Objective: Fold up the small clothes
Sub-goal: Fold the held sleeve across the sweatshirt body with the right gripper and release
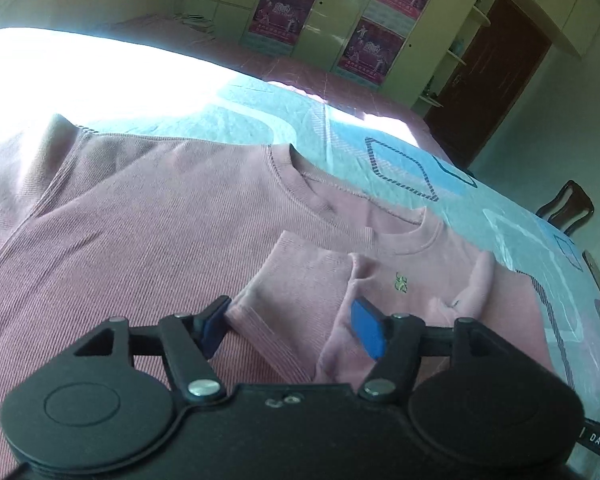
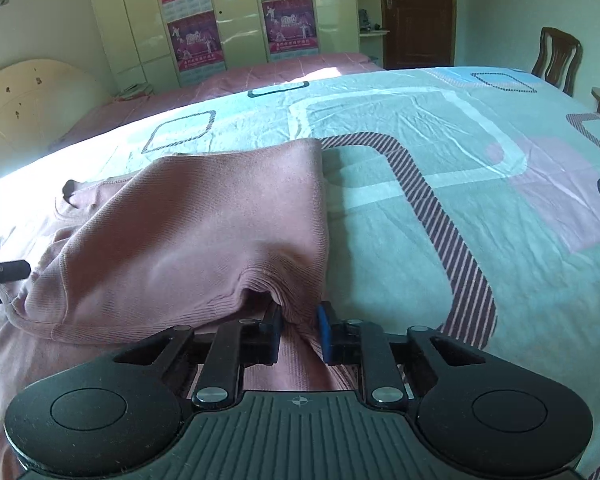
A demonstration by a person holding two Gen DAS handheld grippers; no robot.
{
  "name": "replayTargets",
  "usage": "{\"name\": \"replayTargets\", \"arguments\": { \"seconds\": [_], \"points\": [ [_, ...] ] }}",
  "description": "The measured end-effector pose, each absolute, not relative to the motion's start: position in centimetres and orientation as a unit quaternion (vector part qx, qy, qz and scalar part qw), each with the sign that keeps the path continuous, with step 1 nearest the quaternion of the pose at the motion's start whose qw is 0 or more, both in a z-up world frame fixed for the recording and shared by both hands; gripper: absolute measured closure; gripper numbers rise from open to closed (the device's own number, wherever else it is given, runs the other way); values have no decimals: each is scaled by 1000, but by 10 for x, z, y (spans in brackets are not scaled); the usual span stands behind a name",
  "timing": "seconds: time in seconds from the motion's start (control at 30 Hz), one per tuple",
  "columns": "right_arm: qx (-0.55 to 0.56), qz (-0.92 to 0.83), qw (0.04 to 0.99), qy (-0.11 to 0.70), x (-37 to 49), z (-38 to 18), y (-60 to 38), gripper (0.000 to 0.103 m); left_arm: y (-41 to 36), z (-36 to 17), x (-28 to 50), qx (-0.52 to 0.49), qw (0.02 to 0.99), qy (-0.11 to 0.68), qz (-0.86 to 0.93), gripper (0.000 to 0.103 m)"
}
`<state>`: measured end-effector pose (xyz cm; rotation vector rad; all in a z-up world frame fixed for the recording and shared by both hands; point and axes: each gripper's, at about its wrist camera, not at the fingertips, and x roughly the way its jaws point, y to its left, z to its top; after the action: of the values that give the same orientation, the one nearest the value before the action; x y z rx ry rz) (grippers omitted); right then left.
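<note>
Pink ribbed fabric is filling the lower left of both views: a small sweater (image 1: 140, 220) is lying on a bed (image 1: 480, 208) covered by a pale blue sheet (image 2: 440, 184) printed with striped squares.

In the left wrist view, the left gripper (image 1: 292, 330) is sitting at the bottom centre with its 2 blue pads (image 1: 366, 334) spread wide. A folded-over part of the sweater with a ribbed cuff edge is lying between and just beyond the fingers, and the right pad is touching a raised fold of it. The round neckline is showing above, toward the frame's middle, with a tiny green emblem (image 1: 401, 282) to the right of centre.

In the right wrist view, the right gripper (image 2: 300, 334) is pinching a bunched ridge of the sweater (image 2: 188, 232) between its nearly closed pads at lower centre. The cloth is rising from that pinch and draping up and left, with its right edge running along the sheet. A dark rod, seemingly part of the other tool, is poking in at the left edge.
</note>
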<state>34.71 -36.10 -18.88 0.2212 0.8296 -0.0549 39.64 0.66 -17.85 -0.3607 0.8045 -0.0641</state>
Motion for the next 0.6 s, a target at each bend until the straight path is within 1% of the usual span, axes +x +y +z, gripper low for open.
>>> {"name": "replayTargets", "arguments": {
  "seconds": [0.03, 0.07, 0.1, 0.13, 0.17, 0.2, 0.23, 0.27, 0.4, 0.47, 0.53, 0.6],
  "points": [
    [108, -26, 909, 403, 346, -190, -364, 84, 9, -180, 400, -181, 903, 389, -33, 36],
    [115, -23, 907, 405, 347, -191, -366, 84, 9, -183, 405, -183, 899, 395, -42, 39],
    [122, -22, 906, 404, 347, -192, -366, 84, 7, -184, 407, -178, 899, 396, -50, 59],
    [126, -23, 906, 404, 347, -192, -366, 84, 5, -186, 409, -167, 902, 394, -53, 74],
    [130, -25, 905, 403, 349, -193, -366, 84, 4, -186, 409, -162, 904, 392, -50, 78],
    [135, -25, 905, 403, 350, -193, -365, 84, 4, -186, 408, -164, 906, 388, -50, 90],
    [140, -24, 904, 402, 350, -193, -365, 84, 7, -183, 405, -165, 908, 383, -50, 95],
    [142, -25, 904, 403, 350, -193, -366, 84, 7, -180, 402, -162, 911, 376, -51, 95],
    [151, -32, 909, 388, 342, -187, -371, 85, 13, -153, 369, -144, 940, 307, -52, 96],
    [146, -42, 911, 382, 337, -186, -373, 92, 22, -146, 355, -154, 946, 284, -30, 96],
    [133, -47, 906, 400, 339, -194, -374, 92, 27, -152, 351, -143, 949, 282, -1, 96],
    [132, -37, 904, 404, 339, -194, -374, 92, 28, -167, 355, -126, 943, 309, 12, 96]
  ]
}}
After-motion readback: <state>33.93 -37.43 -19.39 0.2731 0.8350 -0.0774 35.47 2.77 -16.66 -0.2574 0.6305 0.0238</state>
